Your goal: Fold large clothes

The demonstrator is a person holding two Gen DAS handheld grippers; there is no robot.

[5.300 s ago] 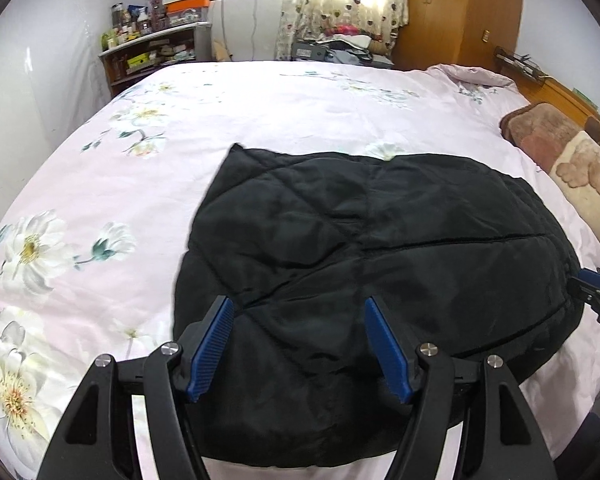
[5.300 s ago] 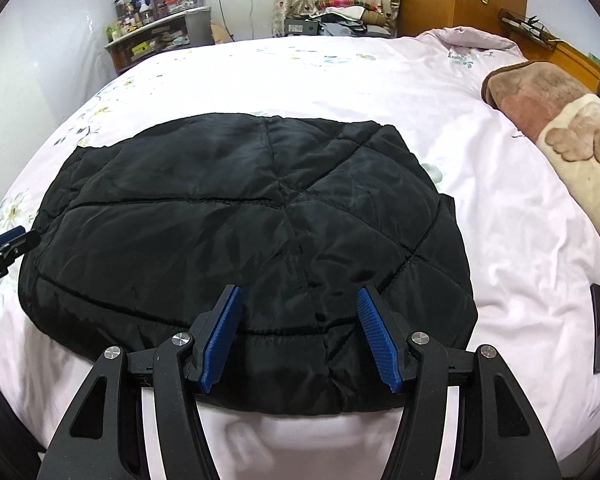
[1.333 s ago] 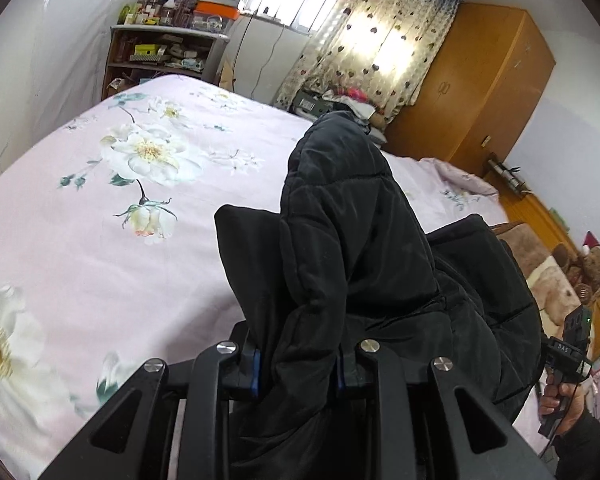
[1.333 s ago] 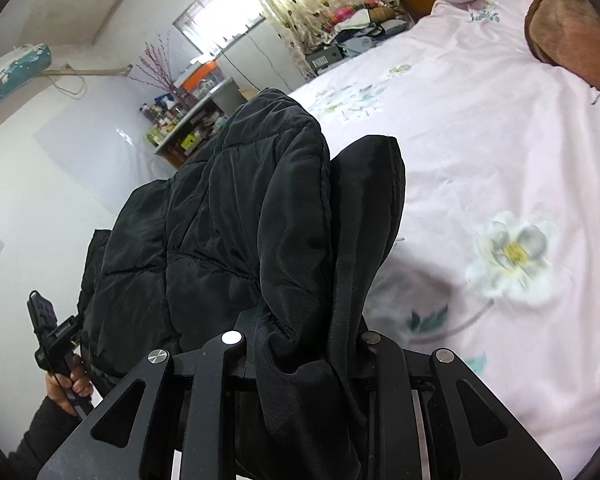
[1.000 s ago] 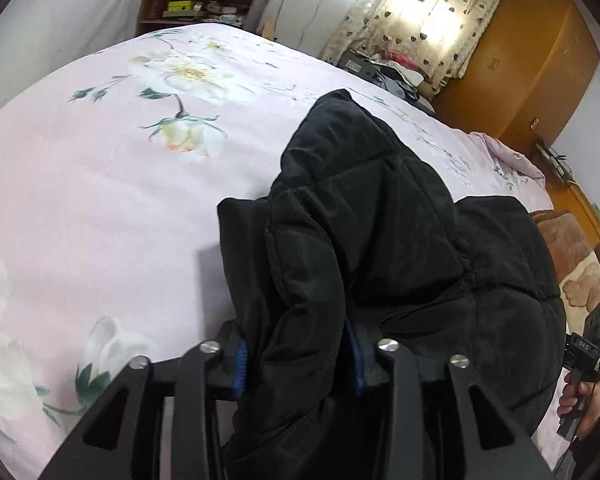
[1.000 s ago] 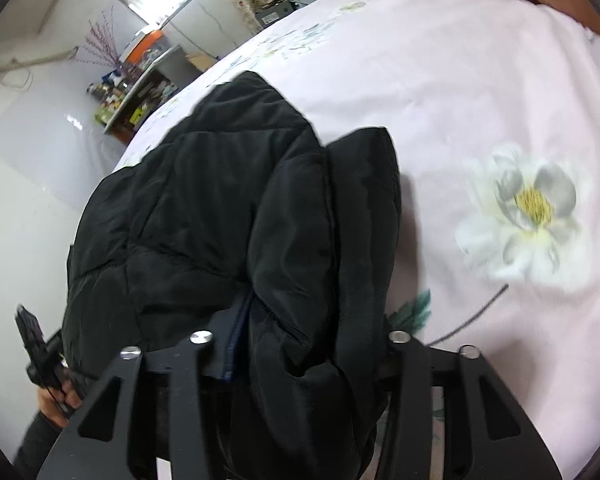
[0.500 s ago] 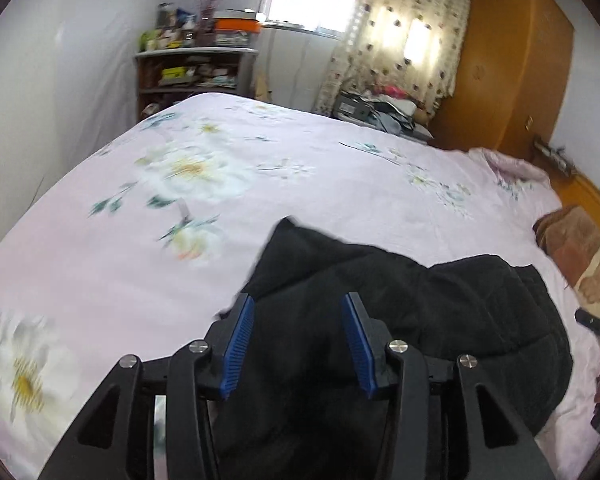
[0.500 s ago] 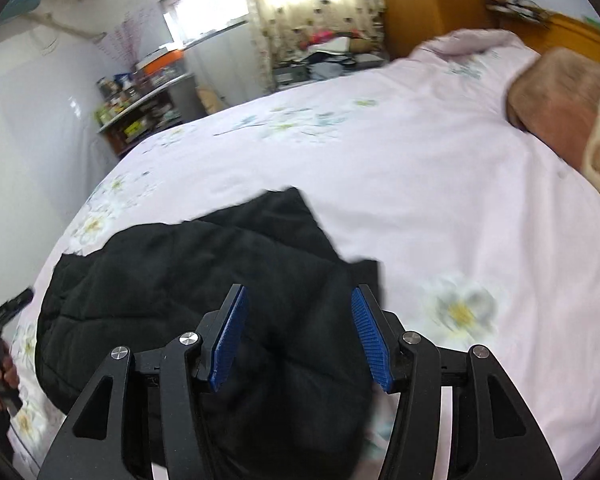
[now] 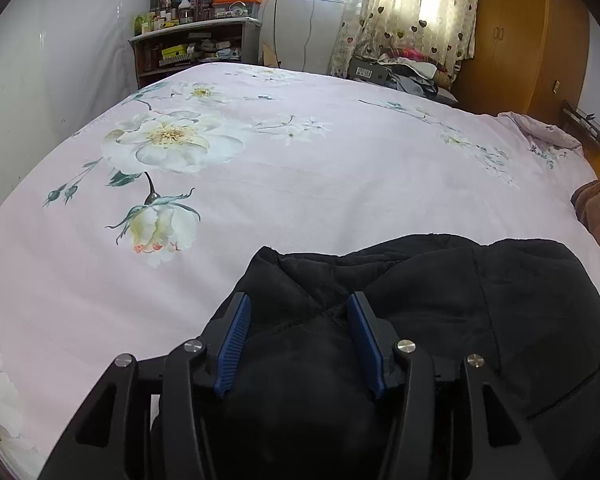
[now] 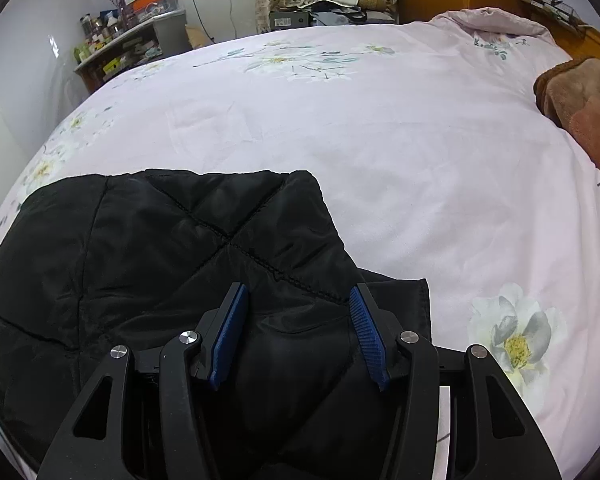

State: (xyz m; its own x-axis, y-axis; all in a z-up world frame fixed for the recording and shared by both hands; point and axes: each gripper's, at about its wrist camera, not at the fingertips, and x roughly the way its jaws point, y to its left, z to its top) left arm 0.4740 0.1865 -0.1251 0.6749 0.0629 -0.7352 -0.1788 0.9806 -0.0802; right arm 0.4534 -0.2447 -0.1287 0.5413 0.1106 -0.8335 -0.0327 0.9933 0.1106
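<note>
At the bottom of the left wrist view, the left gripper (image 9: 298,308) has its blue pads (image 9: 233,344) spread apart, gripping nothing, poised over the black quilted jacket (image 9: 480,320). The jacket lies folded on the pink floral bedspread (image 9: 300,168), filling the frame from 5 to 7 o'clock. In the right wrist view, the right gripper (image 10: 298,300) likewise stands with jaws parted and empty above the same jacket (image 10: 140,248), which spreads toward 9 o'clock, a lower layer edge showing at 4 o'clock. A brown blanket (image 10: 580,100) sits at 2 o'clock; a cluttered shelf (image 9: 192,48) stands at 11 o'clock beyond the bed.
</note>
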